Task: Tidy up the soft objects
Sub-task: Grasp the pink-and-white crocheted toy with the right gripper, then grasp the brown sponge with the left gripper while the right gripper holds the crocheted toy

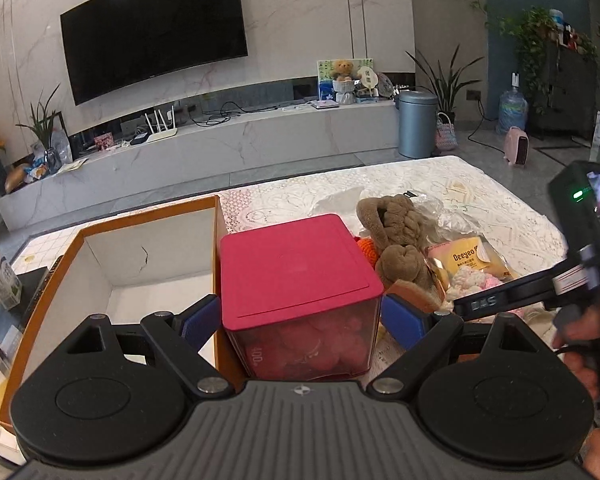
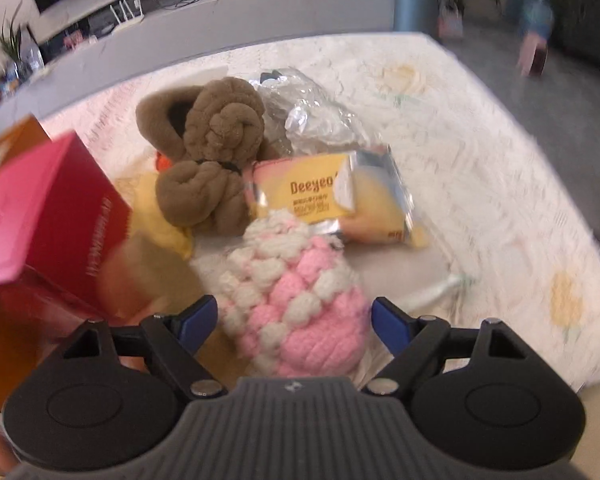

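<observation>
Behind the white lace desk (image 2: 480,168) stood a television wall. Your right gripper (image 2: 294,318) had its fingers wide apart around the pink-and-white knitted toy (image 2: 296,300), lying lengthwise between them, not yet pressed. Your left gripper (image 1: 302,316) clamped the red-lidded box (image 1: 296,276), plush inside; the orange carton (image 1: 140,264) beside it looked empty.

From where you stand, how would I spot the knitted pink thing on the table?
Find the table's white lace cloth, then the yellow Deeyeo snack packet beside the brown plush toy. Just nearer than the packet lies the pink and white crocheted piece, between the right gripper's open blue pads: the only bobbly two-colour yarn item.
</observation>
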The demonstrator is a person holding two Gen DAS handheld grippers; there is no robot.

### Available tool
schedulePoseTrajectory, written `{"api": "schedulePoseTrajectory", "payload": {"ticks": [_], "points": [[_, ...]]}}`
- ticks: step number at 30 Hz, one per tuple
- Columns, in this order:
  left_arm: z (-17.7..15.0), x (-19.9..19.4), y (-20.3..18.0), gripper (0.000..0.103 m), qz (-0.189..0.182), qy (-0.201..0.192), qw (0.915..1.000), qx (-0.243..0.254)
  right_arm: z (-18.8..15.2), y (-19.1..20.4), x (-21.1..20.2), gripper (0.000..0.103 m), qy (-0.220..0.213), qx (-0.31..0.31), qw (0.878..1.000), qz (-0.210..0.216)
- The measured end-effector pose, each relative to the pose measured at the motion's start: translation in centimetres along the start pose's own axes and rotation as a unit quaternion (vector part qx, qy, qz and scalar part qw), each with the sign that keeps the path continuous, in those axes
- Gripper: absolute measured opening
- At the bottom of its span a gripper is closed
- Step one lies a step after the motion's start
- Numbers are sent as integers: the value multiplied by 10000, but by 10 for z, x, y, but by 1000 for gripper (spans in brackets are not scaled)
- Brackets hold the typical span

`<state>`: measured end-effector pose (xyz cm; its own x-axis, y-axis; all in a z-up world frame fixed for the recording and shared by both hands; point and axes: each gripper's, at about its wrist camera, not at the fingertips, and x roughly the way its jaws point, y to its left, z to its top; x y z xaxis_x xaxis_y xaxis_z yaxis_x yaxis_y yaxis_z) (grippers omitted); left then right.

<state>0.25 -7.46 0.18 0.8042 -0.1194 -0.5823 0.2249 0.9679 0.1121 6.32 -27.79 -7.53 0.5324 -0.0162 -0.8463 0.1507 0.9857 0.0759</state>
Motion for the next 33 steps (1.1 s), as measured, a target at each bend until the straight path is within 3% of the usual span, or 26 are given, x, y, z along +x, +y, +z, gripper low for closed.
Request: {"api": "schedulePoseTrajectory", "payload": {"ticks": [6, 9, 11, 18, 21, 23, 26, 33], "points": [[7, 9, -7, 103, -159, 241, 9996, 15, 0, -7, 9, 83, 128, 126, 9996, 229], [7, 13, -17, 103, -244, 412, 9985, 274, -2, -10, 16, 81, 145, 157, 9994, 270], [5, 15, -27, 103, -256, 507, 9970, 520, -2, -13, 15, 73, 112, 269, 9987, 426], [2, 25, -59, 103, -101, 770, 9929, 897, -5, -11, 5, 53, -160, 157, 9990, 396], [5, 29, -66, 103, -196, 939, 9921, 809, -8, -26, -12, 25, -518, 547, 9957, 539], [8, 30, -72, 103, -238, 1036, 9918, 703, -8, -43, -26, 26, -743, 900, 9903, 756], [13, 34, -83, 103, -356, 1148, 9907, 642, -10, -59, -41, 26, -1030, 956, 9880, 635], [17, 71, -109, 103, -259, 1669, 9849, 370, -19, -81, -31, 26, -864, 1392, 9844, 639]]}}
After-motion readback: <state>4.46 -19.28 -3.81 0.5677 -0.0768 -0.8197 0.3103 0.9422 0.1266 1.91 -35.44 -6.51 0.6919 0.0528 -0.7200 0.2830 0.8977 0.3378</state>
